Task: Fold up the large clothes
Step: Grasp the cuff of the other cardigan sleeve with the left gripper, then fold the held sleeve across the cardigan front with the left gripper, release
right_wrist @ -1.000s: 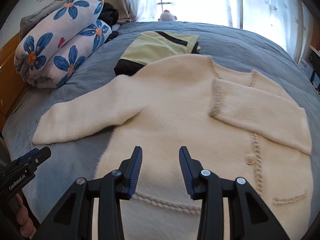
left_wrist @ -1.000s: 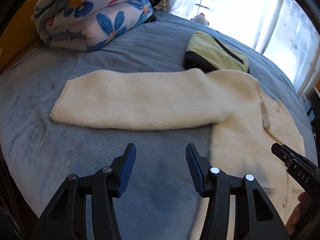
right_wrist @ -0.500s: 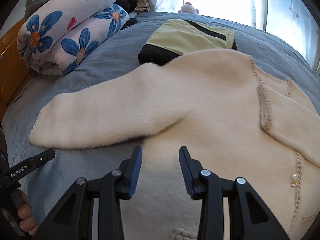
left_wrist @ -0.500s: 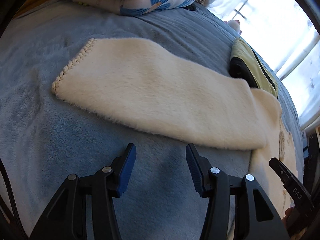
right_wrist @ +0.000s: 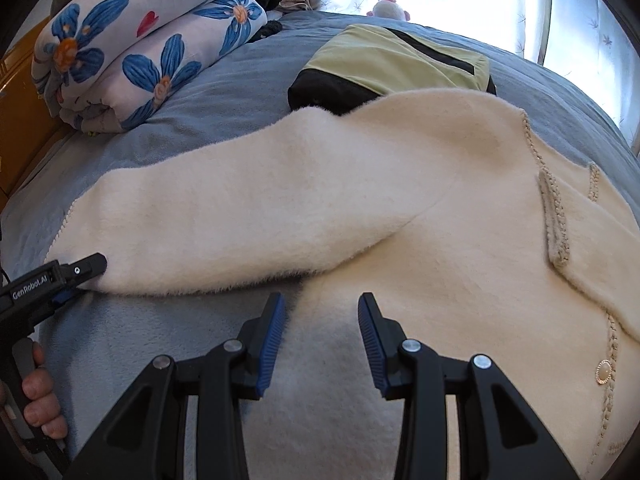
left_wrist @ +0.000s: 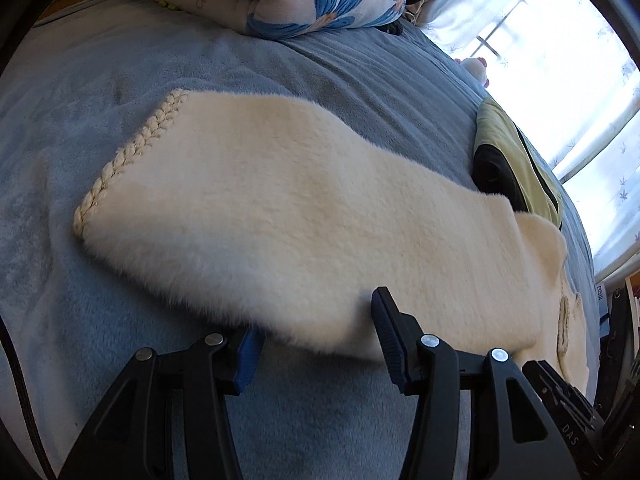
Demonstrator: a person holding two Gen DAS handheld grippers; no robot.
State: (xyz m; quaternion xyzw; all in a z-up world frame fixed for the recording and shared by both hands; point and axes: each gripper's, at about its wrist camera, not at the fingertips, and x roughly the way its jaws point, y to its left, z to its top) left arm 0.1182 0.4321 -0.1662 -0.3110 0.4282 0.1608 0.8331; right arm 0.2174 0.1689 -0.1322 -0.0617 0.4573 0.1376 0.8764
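Observation:
A cream fluffy cardigan (right_wrist: 460,240) lies flat on the blue bed, one sleeve (left_wrist: 288,208) stretched out to the left with a braided cuff (left_wrist: 128,160). My left gripper (left_wrist: 316,328) is open, its jaws straddling the sleeve's near edge, one finger under the fabric edge. It also shows in the right wrist view (right_wrist: 76,276) at the sleeve's cuff end. My right gripper (right_wrist: 320,320) is open and empty, just above the cardigan's body below the armpit.
A rolled floral quilt (right_wrist: 140,48) lies at the back left. A folded yellow-green and black garment (right_wrist: 396,64) sits beyond the cardigan's shoulder. A small plush toy (right_wrist: 388,6) rests by the bright window. The bed has a blue blanket (left_wrist: 280,420).
My left gripper moved forward to the sleeve and its jaws now straddle the sleeve's edge. My right gripper moved forward and left toward the armpit. Both stayed open.

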